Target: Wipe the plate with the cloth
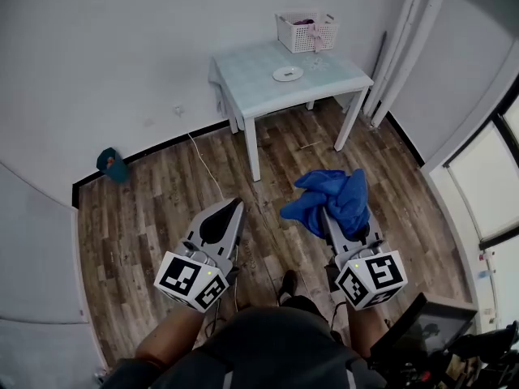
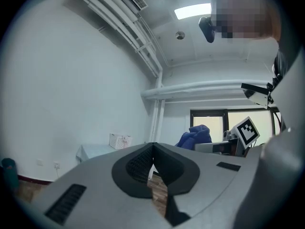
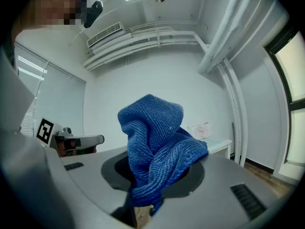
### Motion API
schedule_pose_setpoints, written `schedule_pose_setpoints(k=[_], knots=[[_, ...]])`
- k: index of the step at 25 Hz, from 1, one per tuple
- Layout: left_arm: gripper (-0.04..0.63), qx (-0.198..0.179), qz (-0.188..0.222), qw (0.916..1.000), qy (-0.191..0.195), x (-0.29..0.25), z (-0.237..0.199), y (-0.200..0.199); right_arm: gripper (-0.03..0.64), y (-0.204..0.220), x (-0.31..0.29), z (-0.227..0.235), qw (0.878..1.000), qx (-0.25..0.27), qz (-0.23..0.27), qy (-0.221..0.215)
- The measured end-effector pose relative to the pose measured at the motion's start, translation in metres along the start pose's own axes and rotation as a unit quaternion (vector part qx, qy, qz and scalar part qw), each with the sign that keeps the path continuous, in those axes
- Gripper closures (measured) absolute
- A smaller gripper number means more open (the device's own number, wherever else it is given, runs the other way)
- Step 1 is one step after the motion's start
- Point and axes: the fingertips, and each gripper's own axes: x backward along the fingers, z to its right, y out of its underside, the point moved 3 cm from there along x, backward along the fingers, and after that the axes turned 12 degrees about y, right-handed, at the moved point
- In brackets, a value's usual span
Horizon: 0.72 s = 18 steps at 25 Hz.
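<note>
A small white plate (image 1: 288, 74) lies on a pale table (image 1: 259, 87) far ahead by the wall. My right gripper (image 1: 328, 215) is shut on a crumpled blue cloth (image 1: 332, 199), which bulges up out of its jaws (image 3: 155, 156). My left gripper (image 1: 231, 209) is shut with nothing in it; its jaws meet in the left gripper view (image 2: 152, 163). Both grippers hang over the wooden floor, well short of the table. The cloth (image 2: 194, 136) and right gripper show at the right of the left gripper view.
A white basket (image 1: 307, 32) stands at the table's back right corner, with a clear glass (image 1: 317, 57) in front of it. A teal object (image 1: 111, 163) sits on the floor by the left wall. A cable (image 1: 207, 168) trails across the floorboards. Windows line the right side.
</note>
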Motion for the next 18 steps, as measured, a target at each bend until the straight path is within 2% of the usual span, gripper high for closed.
schedule_pose_setpoints(k=[2,6,10,13,18], knots=[[0.586,0.006,-0.002,1.0000,-0.002,-0.022,-0.008,0.002,0.497,-0.004,-0.016,0.017,1.000,-0.001,-0.001,-0.001],[0.586,0.060,0.011,0.9981,0.011,-0.065,-0.024,0.004,0.497,-0.015,-0.045,0.050,1.000,-0.006,0.008,-0.008],[0.586,0.044,0.002,0.9990,0.005,-0.104,-0.034,0.003,0.497,-0.026,-0.067,0.080,1.000,0.003,0.016,-0.016],[0.586,0.052,0.000,0.9987,0.002,-0.126,-0.041,0.003,0.497,-0.028,-0.089,0.097,1.000,0.001,0.010,-0.016],[0.586,0.043,-0.006,0.9991,-0.006,-0.143,-0.068,-0.001,0.497,-0.031,-0.125,0.099,1.000,-0.006,0.003,-0.022]])
